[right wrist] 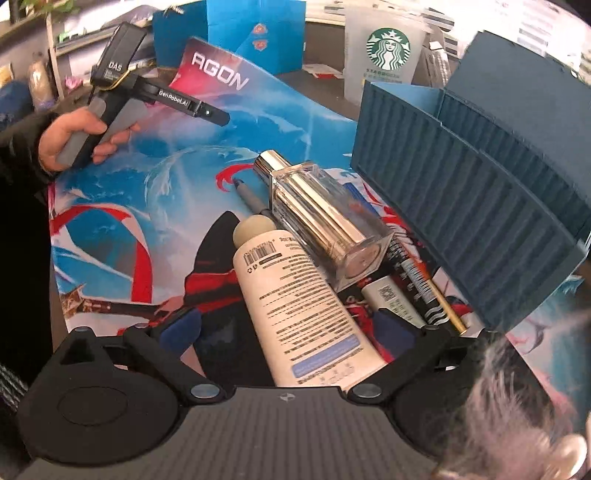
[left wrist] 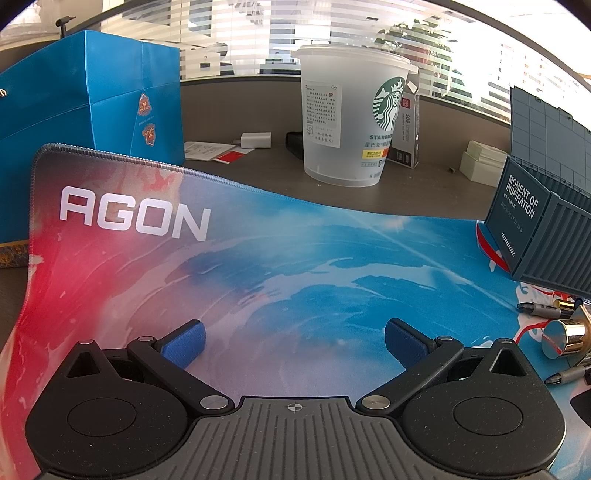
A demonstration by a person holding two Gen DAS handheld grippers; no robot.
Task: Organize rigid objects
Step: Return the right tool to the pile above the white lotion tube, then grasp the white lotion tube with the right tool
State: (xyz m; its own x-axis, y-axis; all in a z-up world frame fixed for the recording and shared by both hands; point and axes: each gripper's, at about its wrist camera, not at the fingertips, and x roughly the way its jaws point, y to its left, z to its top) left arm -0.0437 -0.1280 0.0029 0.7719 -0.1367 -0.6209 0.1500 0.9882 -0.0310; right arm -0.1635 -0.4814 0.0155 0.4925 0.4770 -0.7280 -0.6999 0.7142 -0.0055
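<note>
Your right gripper [right wrist: 290, 338] stands wide open over the white tube [right wrist: 295, 299]

A glass bottle [right wrist: 325, 221] leans across the tube beside the blue container box [right wrist: 461, 206]; the tube lies between your pads, unpressed; your left gripper [left wrist: 294, 345] gapes, empty.

Office: desk [left wrist: 258, 173] beside glass partitions [left wrist: 240, 33] with blinds.

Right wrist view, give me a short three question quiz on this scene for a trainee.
1. True or false: the right gripper is clamped shut on the white tube.
2. The clear bottle with the gold core: A upright, B lying down?
3. What logo is on the frosted cup?

Key: 1 false, the jaws stand open around the tube. 2 B. 3 Starbucks.
</note>
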